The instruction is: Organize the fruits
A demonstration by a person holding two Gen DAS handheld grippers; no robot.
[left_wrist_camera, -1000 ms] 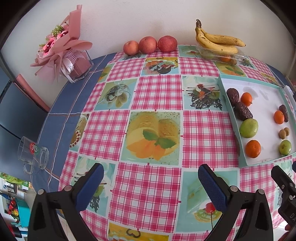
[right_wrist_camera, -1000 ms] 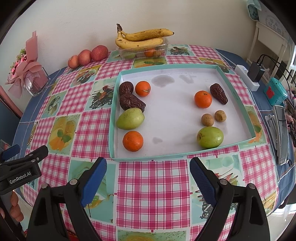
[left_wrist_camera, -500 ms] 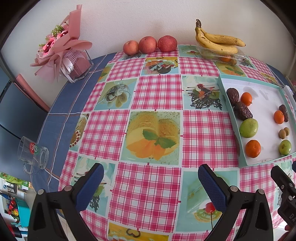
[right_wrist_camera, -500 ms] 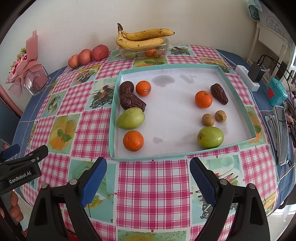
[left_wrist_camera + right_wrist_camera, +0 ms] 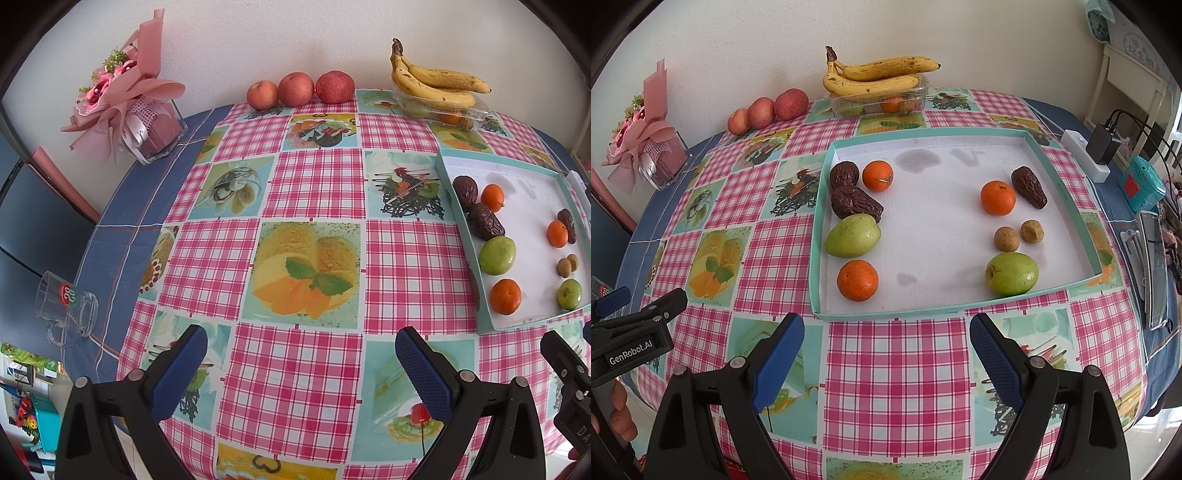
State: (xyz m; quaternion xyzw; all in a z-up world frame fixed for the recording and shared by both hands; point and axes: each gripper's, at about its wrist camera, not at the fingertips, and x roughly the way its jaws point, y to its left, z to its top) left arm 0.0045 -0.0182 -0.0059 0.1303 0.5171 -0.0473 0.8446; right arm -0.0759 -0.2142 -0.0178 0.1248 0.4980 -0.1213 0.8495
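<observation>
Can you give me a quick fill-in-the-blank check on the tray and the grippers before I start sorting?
1. The shallow tray holds ___ oranges in all.
2. The bananas rest on top of a clear plastic ___.
3. Both the left gripper and the right gripper stand ___, with nothing between the jaws.
4. The two small brown round fruits lie between an orange and a ___ fruit.

Missing words: three; container; open; green
</observation>
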